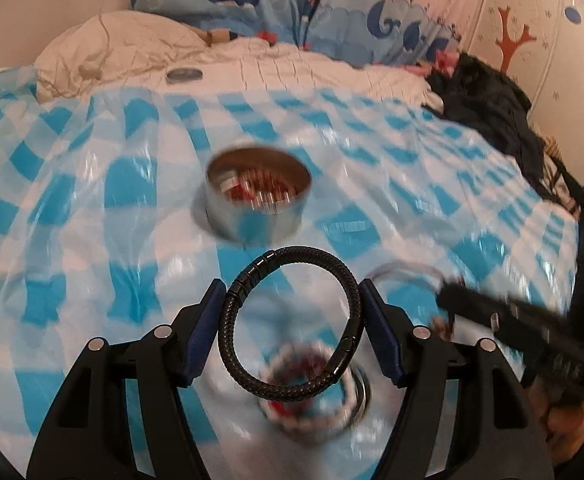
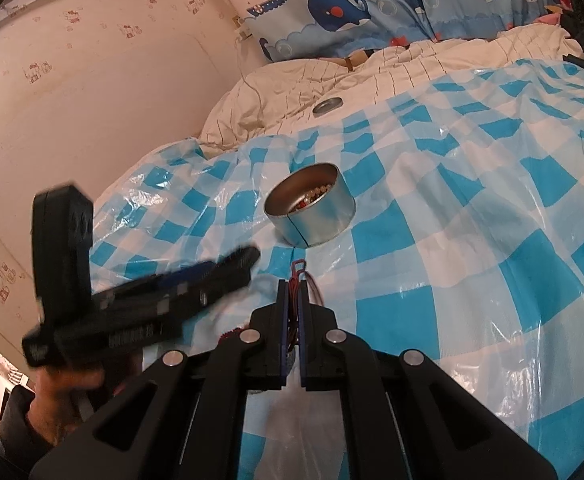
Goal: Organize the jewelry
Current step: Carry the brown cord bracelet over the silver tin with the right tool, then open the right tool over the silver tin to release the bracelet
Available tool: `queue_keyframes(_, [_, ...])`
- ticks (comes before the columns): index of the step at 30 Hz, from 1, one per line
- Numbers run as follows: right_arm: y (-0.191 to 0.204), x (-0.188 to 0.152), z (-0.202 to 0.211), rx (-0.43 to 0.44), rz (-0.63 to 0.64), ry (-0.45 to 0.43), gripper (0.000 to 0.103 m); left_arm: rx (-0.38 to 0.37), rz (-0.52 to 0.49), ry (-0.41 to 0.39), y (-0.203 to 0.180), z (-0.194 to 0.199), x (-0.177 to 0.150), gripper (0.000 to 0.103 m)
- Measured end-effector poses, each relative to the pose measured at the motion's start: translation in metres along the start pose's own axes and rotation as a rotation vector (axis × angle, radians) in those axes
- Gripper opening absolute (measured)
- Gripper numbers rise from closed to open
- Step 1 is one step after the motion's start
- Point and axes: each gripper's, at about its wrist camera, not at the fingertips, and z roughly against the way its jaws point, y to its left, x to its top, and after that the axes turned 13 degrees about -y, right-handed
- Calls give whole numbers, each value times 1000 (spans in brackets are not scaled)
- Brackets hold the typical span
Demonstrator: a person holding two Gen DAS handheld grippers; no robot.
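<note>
Two handheld grippers work over a blue-and-white checked plastic sheet point(image 2: 471, 240) on a bed. Left gripper point(image 1: 292, 300), jaws partly apart, pinches a black braided bracelet point(image 1: 290, 322) by its sides, lifted above a beaded bracelet point(image 1: 309, 384). Right gripper point(image 2: 292, 280), jaws closed, clamps a thin red cord point(image 2: 297, 270). Farther back stands an open metal tin point(image 1: 258, 196) with beads inside.

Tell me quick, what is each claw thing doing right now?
Left gripper: fingers closed on a black bracelet, held off the bed.
Right gripper: shut on a thin red cord.
</note>
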Motion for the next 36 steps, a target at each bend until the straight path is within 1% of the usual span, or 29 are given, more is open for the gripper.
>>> queue_keyframes(3, [0, 4, 0, 3, -4, -8, 5, 4, 31, -22, 8, -18, 22, 64])
queue_keyframes(9, [-5, 28, -8, 13, -29, -36, 5, 11, 62, -36, 14, -66, 57, 64])
queue_keyframes(10, [-6, 34, -12, 13, -34, -40, 5, 10, 65, -33, 14, -74, 60, 64])
queue_keyframes(12, [-8, 43, -18, 14, -33, -44, 5, 33, 63, -7, 16, -99, 68, 66])
queue_keyframes(15, [-7, 57, -28, 20, -17, -46, 5, 69, 86, 20, 28, -119, 73, 68])
queue_keyframes(17, [-6, 69, -41, 31, -13, -41, 5, 72, 143, 9, 41, -116, 77, 69])
queue_keyframes(20, [-2, 84, -65, 63, -20, -27, 5, 73, 225, -31, 59, -97, 85, 73])
queue_keyframes(23, [3, 98, -88, 114, -50, -12, 5, 65, 260, -63, 70, -77, 90, 75])
queue_keyframes(24, [2, 102, -99, 145, -83, -1, 5, 74, 264, -69, 74, -71, 90, 75])
queue_keyframes(26, [-3, 105, -116, 166, -135, 16, 5, 84, 281, -82, 81, -61, 91, 76])
queue_keyframes(27, [-8, 104, -129, 148, -147, 30, 7, 88, 293, -85, 85, -57, 91, 77])
queue_keyframes(28, [-12, 102, -141, 114, -137, 60, 14, 92, 302, -86, 87, -54, 91, 78])
queue_keyframes(29, [-17, 99, -153, 69, -124, 99, 38, 96, 302, -85, 88, -53, 91, 79])
queue_keyframes(30, [-23, 96, -162, 26, -119, 120, 47, 98, 297, -81, 88, -54, 90, 79])
queue_keyframes(31, [-30, 92, -164, -14, -118, 114, 47, 100, 295, -74, 87, -58, 89, 79])
queue_keyframes(33, [-38, 89, -157, -37, -121, 99, 47, 85, 297, -64, 85, -65, 85, 79])
queue_keyframes(35, [-41, 91, -148, -46, -118, 80, 49, 31, 327, -77, 80, -71, 83, 79])
queue_keyframes(36, [-42, 92, -146, -46, -118, 74, 53, 10, 336, -82, 77, -72, 83, 79])
